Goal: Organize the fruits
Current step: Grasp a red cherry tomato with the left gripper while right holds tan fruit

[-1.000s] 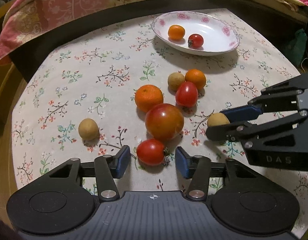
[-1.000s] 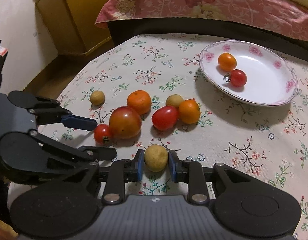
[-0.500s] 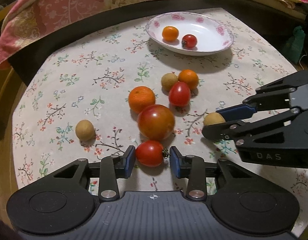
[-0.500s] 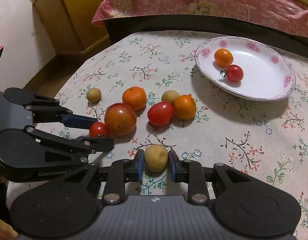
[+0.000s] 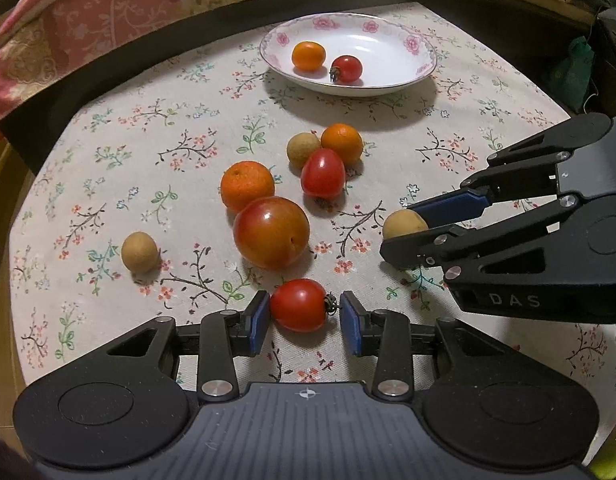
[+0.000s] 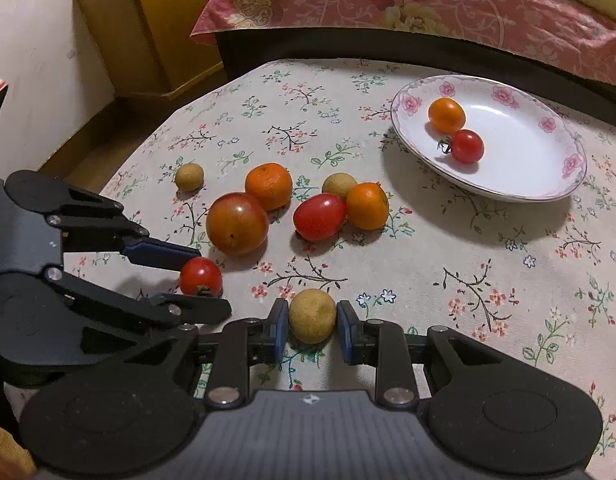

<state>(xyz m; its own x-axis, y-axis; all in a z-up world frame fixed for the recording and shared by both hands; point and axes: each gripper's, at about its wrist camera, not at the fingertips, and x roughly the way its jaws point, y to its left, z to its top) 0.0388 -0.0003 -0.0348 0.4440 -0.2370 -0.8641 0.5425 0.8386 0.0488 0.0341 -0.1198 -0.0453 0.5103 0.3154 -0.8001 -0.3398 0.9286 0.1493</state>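
My left gripper [image 5: 304, 318] is shut on a small red tomato [image 5: 299, 305], which also shows in the right wrist view [image 6: 200, 276]. My right gripper [image 6: 312, 326] is shut on a tan longan [image 6: 311, 315], also seen in the left wrist view [image 5: 403, 224]. Both fruits are low over the floral tablecloth. A white floral plate [image 5: 407, 68] at the far side holds a small orange [image 5: 308, 55] and a cherry tomato [image 5: 346, 69]. Loose on the cloth lie a big tomato [image 5: 271, 232], an orange [image 5: 247, 185], a red tomato [image 5: 323, 173], a small orange [image 5: 342, 143] and two longans [image 5: 140, 252] [image 5: 303, 149].
A bed with a pink floral quilt [image 6: 427, 4] runs along the table's far edge. A wooden cabinet [image 6: 156, 20] stands at the far left, beyond the table edge. The two grippers sit close together, side by side, at the near edge.
My left gripper has closed in on the small red tomato. Both grippers have drawn back a little from the fruit cluster; the right one keeps its longan.
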